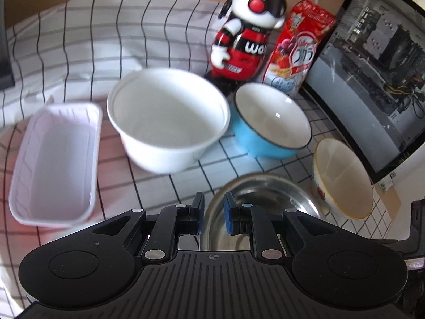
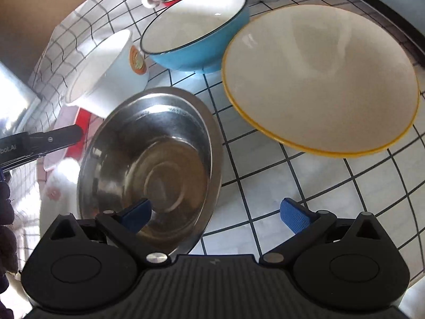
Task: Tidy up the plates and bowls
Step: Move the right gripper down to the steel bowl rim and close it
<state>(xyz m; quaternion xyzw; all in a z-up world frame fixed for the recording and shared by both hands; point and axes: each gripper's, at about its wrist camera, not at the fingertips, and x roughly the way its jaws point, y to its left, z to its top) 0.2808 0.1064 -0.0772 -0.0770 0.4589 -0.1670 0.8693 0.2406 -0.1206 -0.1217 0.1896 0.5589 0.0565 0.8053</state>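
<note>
On the checked cloth [image 1: 79,40] stand, from left to right, an empty white rectangular tray [image 1: 57,164], a big white bowl [image 1: 167,119], a blue bowl [image 1: 271,122] with a white inside and a cream bowl [image 1: 342,178] with a yellow rim, all empty, with an empty steel bowl [image 1: 263,207] nearest. The left gripper [image 1: 214,214] has its pads nearly together, pinching the steel bowl's rim and holding it tilted, while the right gripper [image 2: 216,216] is spread wide over its near edge. Behind the bowls stand a toy robot [image 1: 247,32] and a red cereal bag [image 1: 297,45], with a glass-sided computer case [image 1: 372,66] close at the right.
</note>
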